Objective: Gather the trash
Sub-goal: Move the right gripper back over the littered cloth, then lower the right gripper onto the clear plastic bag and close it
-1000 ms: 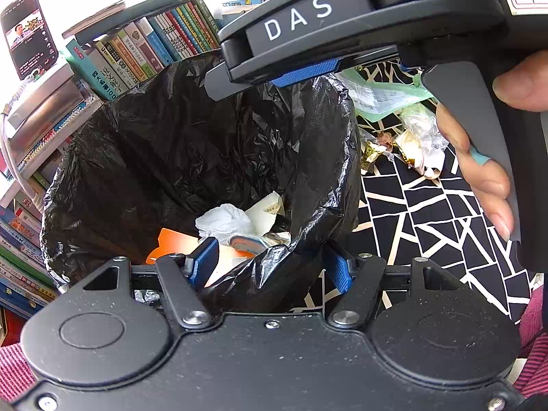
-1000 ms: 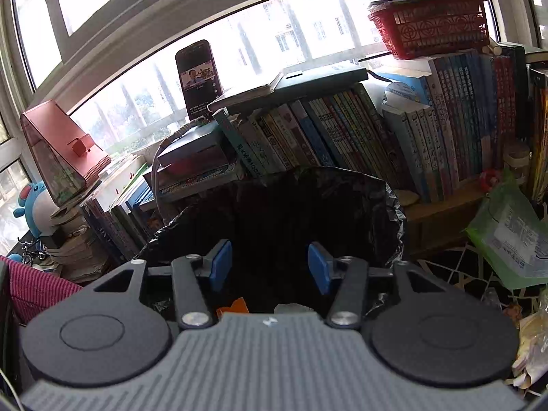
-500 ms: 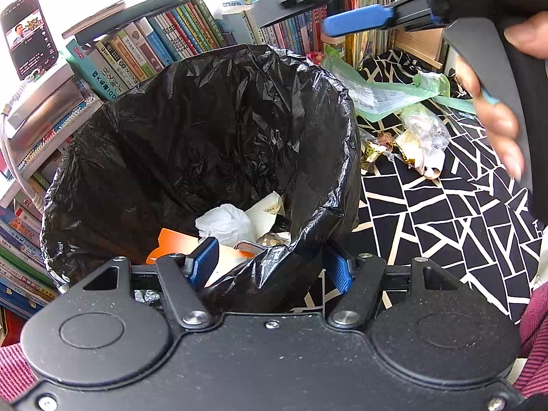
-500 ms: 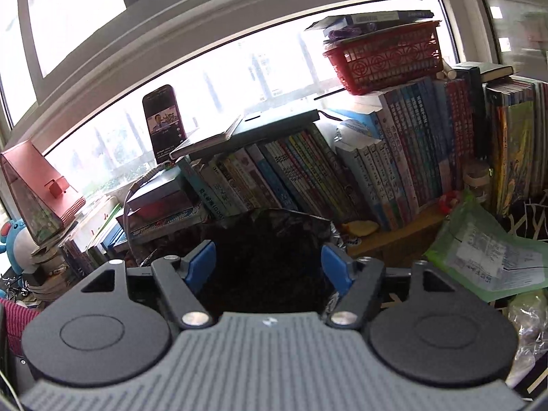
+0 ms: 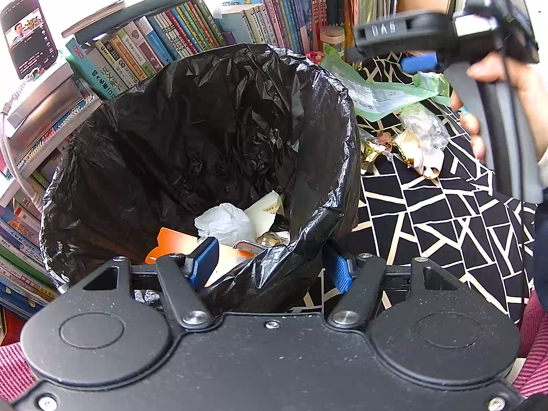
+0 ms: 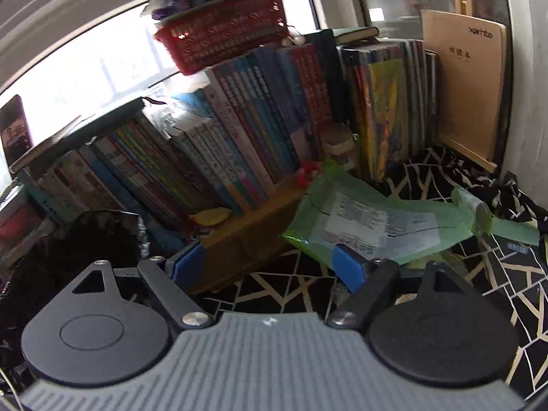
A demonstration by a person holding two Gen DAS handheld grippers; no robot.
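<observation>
A black trash bag (image 5: 205, 130) lines a bin and holds white crumpled paper (image 5: 222, 221) and an orange scrap (image 5: 171, 243). My left gripper (image 5: 270, 267) is shut on the bag's near rim, one pad inside and one outside. A hand holds my right gripper (image 5: 394, 48) to the right of the bag, above the patterned cloth. In its own view the right gripper (image 6: 267, 267) has its jaws opening with nothing between them. It points at a green plastic mailer (image 6: 376, 219) lying flat. Clear and gold wrappers (image 5: 418, 137) lie beside the mailer (image 5: 376, 92).
Rows of upright books (image 6: 239, 130) stand behind the bag and the mailer, with a red basket (image 6: 222, 34) on top. A phone (image 5: 29, 30) leans at the far left. A black and cream patterned cloth (image 5: 445, 222) covers the surface. A wooden board (image 6: 469, 85) leans at the right.
The right gripper has swung from above the bag to the right and tipped down toward the green mailer, and its jaws have widened. The left gripper and the bag have not moved.
</observation>
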